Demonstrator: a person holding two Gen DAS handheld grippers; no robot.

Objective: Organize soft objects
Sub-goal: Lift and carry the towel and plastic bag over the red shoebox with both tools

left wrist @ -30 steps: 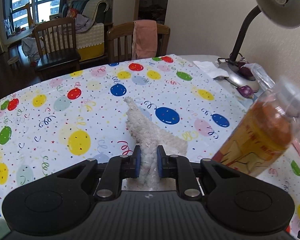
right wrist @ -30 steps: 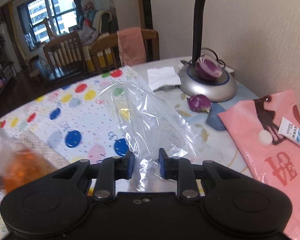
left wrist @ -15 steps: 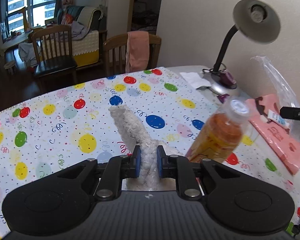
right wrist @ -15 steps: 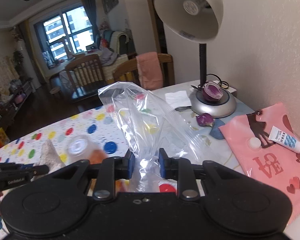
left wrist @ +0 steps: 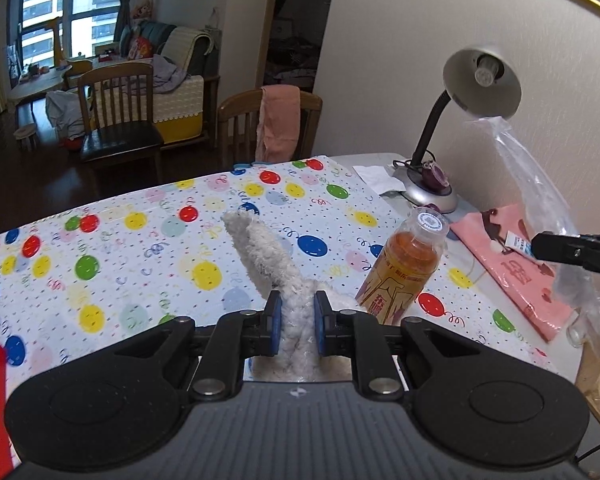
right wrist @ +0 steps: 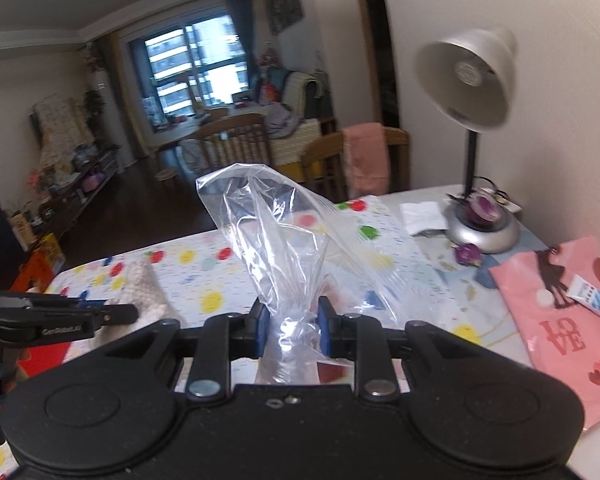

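Tongs first: the left tongs are clamped tight on a fluffy white sock, its toe end sticking up and away over the bench, and the right tongs are pinched on the bunched neck of a clear plastic bag, the rest of it ballooning upward. Both soft things are off the bench and in the air. Take the drink bottle as the landmark: the sock hangs just beside it, on the side away from the lamp; the bag hangs beyond it on the lamp side, above a pink bag lying flat. So the pick-up looks done on both sides. Still to come, by my reading: getting the bag's mouth open, which is squeezed shut at the grip, and feeding the sock in. Nothing is inside the bag yet.
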